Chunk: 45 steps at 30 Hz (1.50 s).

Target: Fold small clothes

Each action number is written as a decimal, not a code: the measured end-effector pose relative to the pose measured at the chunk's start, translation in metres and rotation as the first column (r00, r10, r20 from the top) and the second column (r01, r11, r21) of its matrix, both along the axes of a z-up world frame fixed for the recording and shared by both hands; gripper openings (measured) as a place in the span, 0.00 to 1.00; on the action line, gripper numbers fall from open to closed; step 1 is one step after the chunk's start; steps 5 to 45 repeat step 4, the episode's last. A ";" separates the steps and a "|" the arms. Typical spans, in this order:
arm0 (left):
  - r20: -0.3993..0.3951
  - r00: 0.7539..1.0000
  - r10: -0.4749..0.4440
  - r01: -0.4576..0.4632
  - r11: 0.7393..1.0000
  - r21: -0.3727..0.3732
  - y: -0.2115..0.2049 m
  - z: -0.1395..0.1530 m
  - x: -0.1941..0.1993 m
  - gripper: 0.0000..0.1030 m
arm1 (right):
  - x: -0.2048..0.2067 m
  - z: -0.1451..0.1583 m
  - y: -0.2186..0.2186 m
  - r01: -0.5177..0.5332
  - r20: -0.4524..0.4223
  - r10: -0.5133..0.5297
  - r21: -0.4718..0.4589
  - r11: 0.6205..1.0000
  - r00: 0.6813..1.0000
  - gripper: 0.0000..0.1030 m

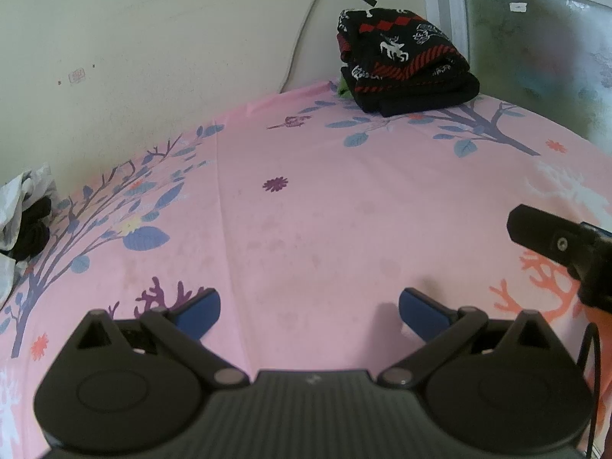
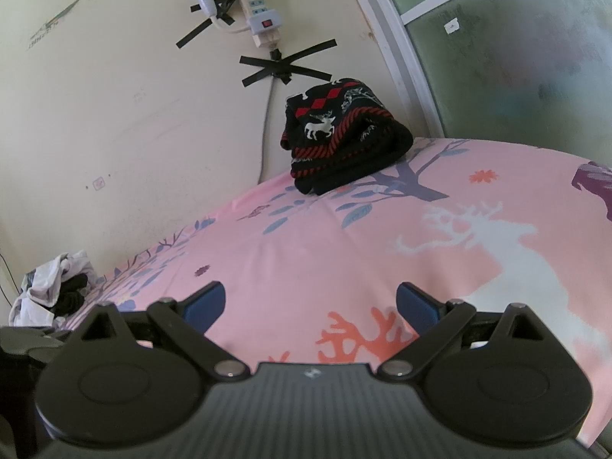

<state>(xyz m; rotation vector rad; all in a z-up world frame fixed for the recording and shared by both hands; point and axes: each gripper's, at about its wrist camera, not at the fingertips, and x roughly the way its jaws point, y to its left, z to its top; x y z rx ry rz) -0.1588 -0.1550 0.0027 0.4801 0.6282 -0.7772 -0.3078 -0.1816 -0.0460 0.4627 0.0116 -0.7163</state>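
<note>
Both claws are held wide apart over the bed and nothing is gripped. The left claw hangs above a bare part of the pink bedsheet, and the right claw is seen just beside it over the coral and deer print. A black knitted sweater with red bands and white deer is already folded and is set at the far right corner, by the wall and the frosted window. A loose pile of white and black clothes is left at the far left edge of the bed, well apart from both claws. It seems one piece is done and another is not yet picked. Next, a piece from the pile would need to be reached, gripped, and spread flat on the sheet.
</note>
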 end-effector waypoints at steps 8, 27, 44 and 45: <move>-0.006 1.000 0.001 -0.001 1.000 -0.002 0.000 0.000 0.000 1.00 | 0.000 -0.001 0.000 -0.001 -0.001 0.001 0.000 1.000 1.000 0.87; -0.006 1.000 0.001 -0.001 1.000 -0.002 0.000 0.000 0.000 1.00 | 0.000 -0.001 0.000 -0.001 -0.001 0.001 0.000 1.000 1.000 0.87; -0.006 1.000 0.001 -0.001 1.000 -0.002 0.000 0.000 0.000 1.00 | 0.000 -0.001 0.000 -0.001 -0.001 0.001 0.000 1.000 1.000 0.87; -0.006 1.000 0.001 -0.001 1.000 -0.002 0.000 0.000 0.000 1.00 | 0.000 -0.001 0.000 -0.001 -0.001 0.001 0.000 1.000 1.000 0.87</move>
